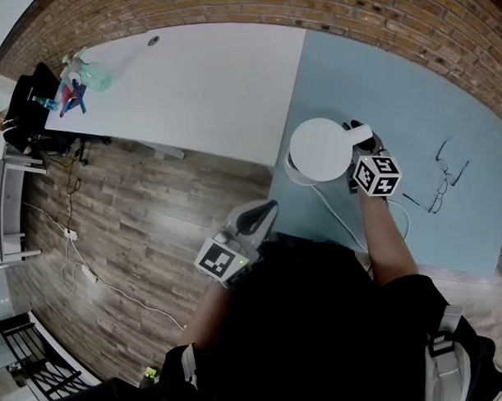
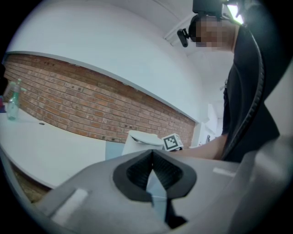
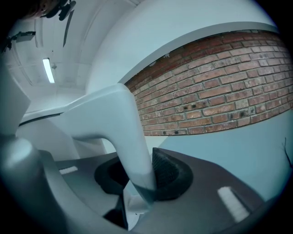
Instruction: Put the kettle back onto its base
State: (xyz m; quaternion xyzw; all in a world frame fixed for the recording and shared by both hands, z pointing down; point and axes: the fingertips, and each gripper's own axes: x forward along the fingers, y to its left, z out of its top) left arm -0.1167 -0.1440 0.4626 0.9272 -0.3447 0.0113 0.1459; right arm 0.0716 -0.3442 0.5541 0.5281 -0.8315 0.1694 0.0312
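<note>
The white kettle (image 1: 319,148) stands on the light blue table (image 1: 444,90), seen from above with its round lid toward me. My right gripper (image 1: 357,139) is shut on the kettle's handle (image 3: 126,132), which runs down between the black pads (image 3: 168,170). A white rim (image 1: 293,173) shows under the kettle and a white cord (image 1: 338,215) leads out from it; I cannot tell whether the kettle rests on the base. My left gripper (image 1: 264,210) hangs off the table's near left corner, shut on nothing. In the left gripper view the kettle (image 2: 139,140) appears beyond the jaws.
A pair of glasses (image 1: 443,179) lies on the blue table to the right of the kettle. A white desk (image 1: 189,83) adjoins the table at the left, with bottles (image 1: 81,78) at its far end. A seated person (image 1: 22,109) is beyond it. Wooden floor (image 1: 129,233) lies below.
</note>
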